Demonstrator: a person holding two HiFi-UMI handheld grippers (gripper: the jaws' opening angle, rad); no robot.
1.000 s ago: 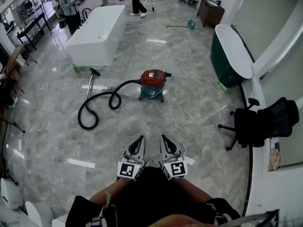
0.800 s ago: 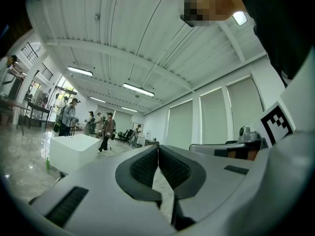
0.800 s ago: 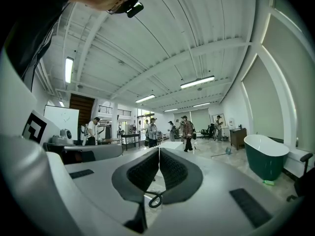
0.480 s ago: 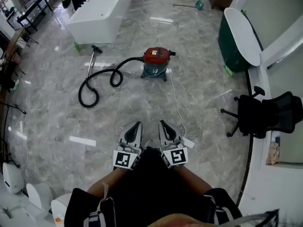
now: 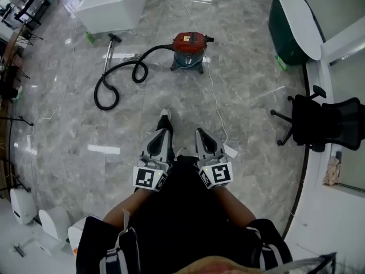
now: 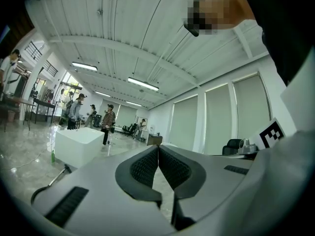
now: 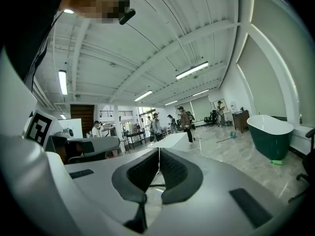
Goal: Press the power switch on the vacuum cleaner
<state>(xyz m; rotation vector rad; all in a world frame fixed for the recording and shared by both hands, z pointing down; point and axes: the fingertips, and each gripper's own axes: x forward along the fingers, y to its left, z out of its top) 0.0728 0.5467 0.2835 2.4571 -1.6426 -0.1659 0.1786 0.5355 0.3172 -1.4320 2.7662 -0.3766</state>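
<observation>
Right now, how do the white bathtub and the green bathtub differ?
The white bathtub is boxy and straight-sided; the green bathtub is oval. The white bathtub is white all over; the green bathtub is dark green outside, white inside. Both stand on the floor.

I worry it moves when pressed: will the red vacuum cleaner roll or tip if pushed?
The vacuum cleaner may roll or slide a little: its base stands on a glossy floor. Tipping seems unlikely, since the body looks squat. The coiled black hose looks floppy and would hardly anchor it.
</observation>
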